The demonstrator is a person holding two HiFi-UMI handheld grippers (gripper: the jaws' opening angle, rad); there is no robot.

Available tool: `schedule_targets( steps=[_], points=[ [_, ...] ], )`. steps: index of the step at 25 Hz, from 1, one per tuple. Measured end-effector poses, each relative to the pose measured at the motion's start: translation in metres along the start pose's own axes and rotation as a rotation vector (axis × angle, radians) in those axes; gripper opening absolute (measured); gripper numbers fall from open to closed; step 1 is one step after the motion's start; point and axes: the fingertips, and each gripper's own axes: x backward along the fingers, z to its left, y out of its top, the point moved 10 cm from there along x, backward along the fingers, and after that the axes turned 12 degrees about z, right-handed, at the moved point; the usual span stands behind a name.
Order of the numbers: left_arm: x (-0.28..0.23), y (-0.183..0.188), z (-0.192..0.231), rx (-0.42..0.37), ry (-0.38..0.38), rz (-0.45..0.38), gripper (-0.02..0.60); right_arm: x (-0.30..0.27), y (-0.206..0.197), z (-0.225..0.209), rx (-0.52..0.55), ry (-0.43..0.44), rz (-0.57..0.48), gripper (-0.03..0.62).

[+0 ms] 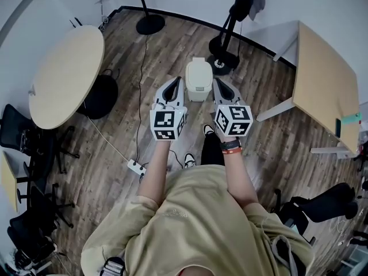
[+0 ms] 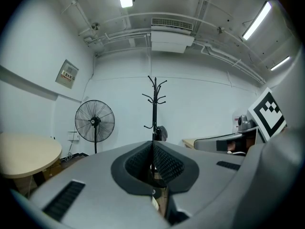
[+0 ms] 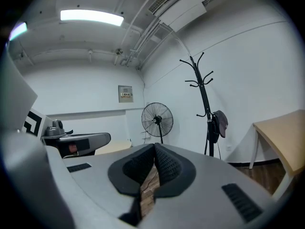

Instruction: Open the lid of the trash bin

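One small white trash bin (image 1: 198, 82) stands on the wood floor (image 1: 270, 148) straight ahead of your feet. Its lid (image 1: 198, 73) lies flat and shut, so the opening is not yet begun.

You hold the left gripper (image 1: 172, 80) to the bin's left and the right gripper (image 1: 220, 82) to its right. Both point level across the room rather than down at the bin, which reads as a ready pose, not a reach. On each, the jaws are pressed together with nothing between them. A closed tip may suit nudging the lid's edge up, but you must first tip one down.

Behind the bin, to the right, stands the coat stand (image 1: 223, 59). Farther behind, to the left, is the fan (image 1: 150, 23). A power strip (image 1: 136, 167) lies nearer you than the bin, to its left, so mind it as you step in.
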Motion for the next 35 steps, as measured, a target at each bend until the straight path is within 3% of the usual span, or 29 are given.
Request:
schedule_targets(
  steps=[10,16,26,35],
  points=[
    [-0.089,0.011,0.032,0.028,0.028,0.027,0.021,-0.086,0.014,-0.045,0.020,0.048,0.062,0.017],
    [-0.152,0.012,0.049,0.094,-0.029,0.018,0.021,-0.142,0.023,-0.079,0.004,0.070,0.109,0.017],
    [-0.221,-0.008,0.075,0.071,0.013,0.076,0.021,-0.216,0.013,-0.116,-0.007,0.057,0.221,0.016],
    [-0.263,-0.025,0.093,0.089,-0.030,0.093,0.021,-0.264,-0.010,-0.134,0.004,0.067,0.315,0.015]
  ],
)
